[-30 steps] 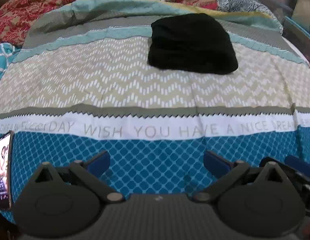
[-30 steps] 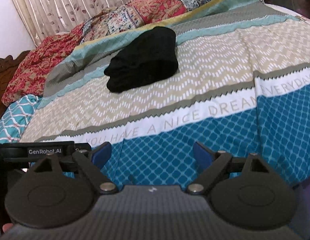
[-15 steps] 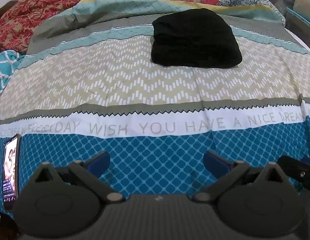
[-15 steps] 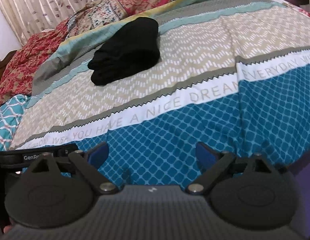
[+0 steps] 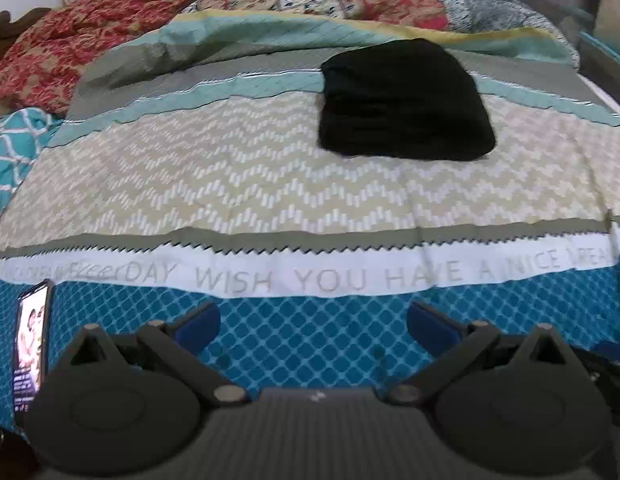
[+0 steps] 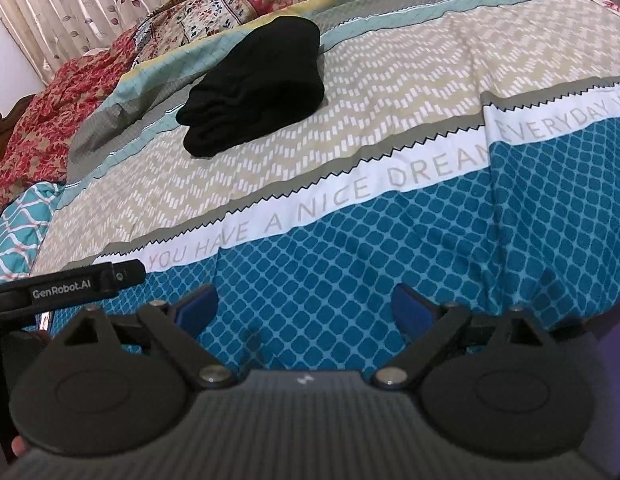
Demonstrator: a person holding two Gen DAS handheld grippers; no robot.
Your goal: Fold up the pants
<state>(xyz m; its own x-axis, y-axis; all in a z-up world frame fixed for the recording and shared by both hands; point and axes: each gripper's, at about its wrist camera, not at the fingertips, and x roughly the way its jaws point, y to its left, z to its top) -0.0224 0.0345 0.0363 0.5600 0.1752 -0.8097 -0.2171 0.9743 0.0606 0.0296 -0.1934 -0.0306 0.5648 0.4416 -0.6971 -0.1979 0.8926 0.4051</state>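
— Across the whole bed [image 5: 270, 184] lies a patterned bedspread [image 6: 389, 128], bands of zigzag beige, grey and blue diamonds, with red floral bedding [image 5: 70, 52] bunched at the far end. How far along would you say this is?

— Done, or nearly, I'd judge. The black pants [image 5: 403, 100] sit as one compact stacked bundle on the beige and teal bands, toward the far half of the bed, well apart from both tools.

— Which way does the bundle run?

— From the right wrist view its long axis runs away from the near edge toward the pillows; the pants [image 6: 254, 84] show layered fold edges at the near-left end and a smooth rounded end farther off. Roughly rectangular, no leg trailing out.

— And the grippers?

— Left gripper [image 5: 313, 326] has its blue pads spread wide, holding nothing, over the blue diamond band. Right gripper [image 6: 304, 310] likewise, fingers apart and empty.

— Anything smaller?

— A phone [image 5: 30, 344] with a lit screen rests at the bed's near left edge.
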